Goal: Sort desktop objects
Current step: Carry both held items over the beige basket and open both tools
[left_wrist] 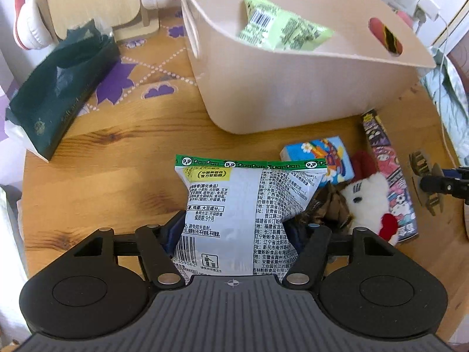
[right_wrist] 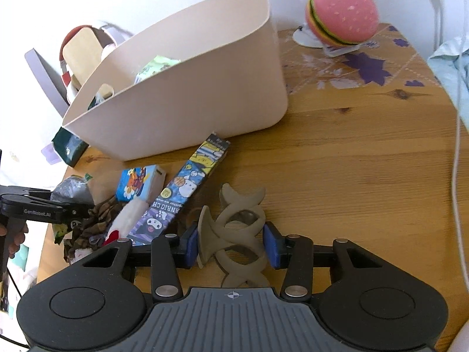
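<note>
My left gripper [left_wrist: 234, 228] is shut on a silver PanPan snack bag [left_wrist: 246, 205] with a green top edge, held above the wooden table in front of the beige bin [left_wrist: 281, 88]. A green snack bag [left_wrist: 278, 25] lies in the bin. My right gripper [right_wrist: 231, 245] is closed around a grey-brown hair claw clip [right_wrist: 237, 234] on the table. The left gripper also shows in the right wrist view [right_wrist: 44, 208].
A tissue pack [left_wrist: 325, 154], a white plush toy [left_wrist: 369, 196], a brown scrunchie [left_wrist: 325, 208] and a long cartoon box [left_wrist: 387, 182] lie in front of the bin. A dark green tissue box [left_wrist: 61, 94] and headphones [left_wrist: 26, 26] stand left. A burger toy [right_wrist: 341, 11] sits far right.
</note>
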Action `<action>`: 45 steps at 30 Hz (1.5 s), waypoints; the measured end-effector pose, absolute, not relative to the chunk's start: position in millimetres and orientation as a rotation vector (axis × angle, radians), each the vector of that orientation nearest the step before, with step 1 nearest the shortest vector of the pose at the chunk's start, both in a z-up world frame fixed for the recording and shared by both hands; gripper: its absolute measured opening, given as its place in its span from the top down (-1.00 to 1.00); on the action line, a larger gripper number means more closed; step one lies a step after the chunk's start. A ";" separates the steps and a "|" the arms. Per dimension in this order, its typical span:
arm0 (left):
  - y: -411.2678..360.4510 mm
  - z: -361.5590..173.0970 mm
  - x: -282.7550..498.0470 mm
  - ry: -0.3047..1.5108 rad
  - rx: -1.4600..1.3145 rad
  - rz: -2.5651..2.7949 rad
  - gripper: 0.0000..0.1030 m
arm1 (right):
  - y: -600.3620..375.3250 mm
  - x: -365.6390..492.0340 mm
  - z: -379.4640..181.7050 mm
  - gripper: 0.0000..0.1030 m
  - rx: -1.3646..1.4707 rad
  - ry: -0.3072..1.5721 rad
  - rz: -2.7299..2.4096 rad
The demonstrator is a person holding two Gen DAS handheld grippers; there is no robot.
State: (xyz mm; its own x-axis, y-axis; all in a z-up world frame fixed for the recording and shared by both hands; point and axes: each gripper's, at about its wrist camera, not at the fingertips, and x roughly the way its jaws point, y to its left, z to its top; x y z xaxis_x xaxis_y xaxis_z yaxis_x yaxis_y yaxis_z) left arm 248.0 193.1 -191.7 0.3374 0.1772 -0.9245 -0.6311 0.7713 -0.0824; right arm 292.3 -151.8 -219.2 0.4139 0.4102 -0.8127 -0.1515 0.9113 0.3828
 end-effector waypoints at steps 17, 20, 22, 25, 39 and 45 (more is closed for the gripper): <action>175.0 -146.4 239.0 1.036 -0.404 0.536 -0.30 | -163.9 279.4 -172.8 0.18 0.260 1.000 0.358; 174.7 -137.4 237.9 1.011 -0.435 0.532 -0.30 | -165.8 277.6 -162.5 0.18 0.257 0.972 0.361; 172.9 -129.7 238.9 0.988 -0.439 0.525 -0.30 | -166.9 276.8 -154.9 0.18 0.257 0.955 0.365; 168.9 -116.4 243.3 0.963 -0.414 0.514 -0.30 | -168.0 276.5 -144.9 0.18 0.256 0.929 0.373; 165.5 -76.5 269.5 0.866 -0.325 0.472 -0.30 | -163.2 291.8 -97.5 0.18 0.242 0.798 0.395; 178.2 -65.0 277.3 0.832 -0.308 0.491 -0.30 | -163.4 303.0 -94.6 0.18 0.249 0.769 0.389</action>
State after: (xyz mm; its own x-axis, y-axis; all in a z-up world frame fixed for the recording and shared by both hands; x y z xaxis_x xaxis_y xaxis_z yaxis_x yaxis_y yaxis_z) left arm 277.3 178.2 -65.0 0.5724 0.2933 -0.7657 -0.5284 0.8460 -0.0710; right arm 303.0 -163.4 -94.6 0.6531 0.4287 -0.6242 -0.2495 0.9001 0.3572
